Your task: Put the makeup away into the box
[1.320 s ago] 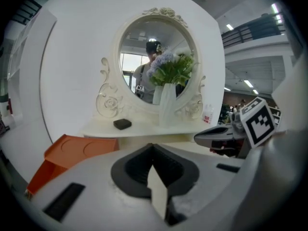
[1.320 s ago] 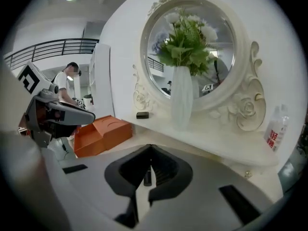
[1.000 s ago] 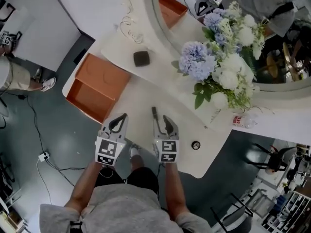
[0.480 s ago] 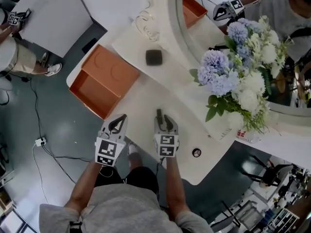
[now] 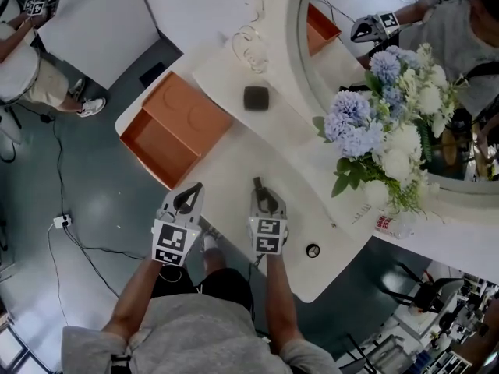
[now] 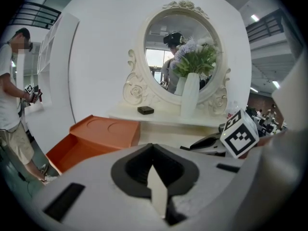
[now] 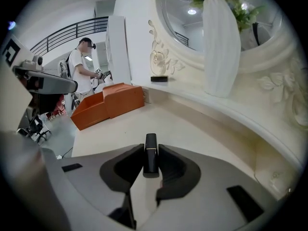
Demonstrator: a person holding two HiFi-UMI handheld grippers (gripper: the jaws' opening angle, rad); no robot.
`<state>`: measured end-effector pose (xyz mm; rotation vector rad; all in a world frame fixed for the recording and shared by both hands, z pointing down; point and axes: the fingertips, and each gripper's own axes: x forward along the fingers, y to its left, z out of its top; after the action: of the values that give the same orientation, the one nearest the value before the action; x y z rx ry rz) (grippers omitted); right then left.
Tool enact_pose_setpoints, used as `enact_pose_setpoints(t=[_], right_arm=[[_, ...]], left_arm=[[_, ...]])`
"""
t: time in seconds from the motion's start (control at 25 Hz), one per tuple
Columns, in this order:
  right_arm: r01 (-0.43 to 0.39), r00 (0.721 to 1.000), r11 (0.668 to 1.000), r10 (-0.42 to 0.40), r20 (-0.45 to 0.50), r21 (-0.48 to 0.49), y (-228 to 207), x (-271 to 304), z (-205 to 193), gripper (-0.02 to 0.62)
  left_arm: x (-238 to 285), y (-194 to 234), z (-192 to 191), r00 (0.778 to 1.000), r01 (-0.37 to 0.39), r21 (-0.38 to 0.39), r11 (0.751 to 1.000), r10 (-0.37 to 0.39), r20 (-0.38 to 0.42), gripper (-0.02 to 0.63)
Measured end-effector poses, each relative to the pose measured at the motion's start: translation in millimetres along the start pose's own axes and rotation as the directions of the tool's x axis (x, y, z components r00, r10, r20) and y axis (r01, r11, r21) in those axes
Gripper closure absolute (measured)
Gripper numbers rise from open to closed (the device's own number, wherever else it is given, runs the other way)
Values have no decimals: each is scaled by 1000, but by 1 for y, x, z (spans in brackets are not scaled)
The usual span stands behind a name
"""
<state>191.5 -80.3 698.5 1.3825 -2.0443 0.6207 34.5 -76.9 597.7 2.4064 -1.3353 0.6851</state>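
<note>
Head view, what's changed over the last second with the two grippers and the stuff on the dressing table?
The right gripper has just been closing its jaws, and they now clamp the slim black tube, which pokes out in front of them. Nothing was let go. The left gripper stayed shut and empty. The orange box, black compact and small round black item kept their places; their shift in the picture comes from the head camera moving.

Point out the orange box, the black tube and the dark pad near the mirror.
orange box [image 5: 192, 112], head view, on the top of its closed half.
black tube [image 7: 151, 150], right gripper view, on its shaft.
dark pad [image 5: 256, 97], head view, on its centre.
</note>
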Motion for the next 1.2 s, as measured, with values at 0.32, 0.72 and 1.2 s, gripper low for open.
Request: enact_pose_setpoints(t=[0.32,0.72,1.2], right_arm=[[-42,994,998,46,102,-44,24,-26,43,496],[-118,966,980,150,208,-160,87,-40,116,497],[-221,937,939,280,209,-265,177,-2,177,497]], left_arm=[[-33,16,17,996,-65,-6,998,65,63,604],[-78,62,24,979,-166,-42,985,170,115,604],[-117,152,22,949,-280,-97,955,290,122,606]])
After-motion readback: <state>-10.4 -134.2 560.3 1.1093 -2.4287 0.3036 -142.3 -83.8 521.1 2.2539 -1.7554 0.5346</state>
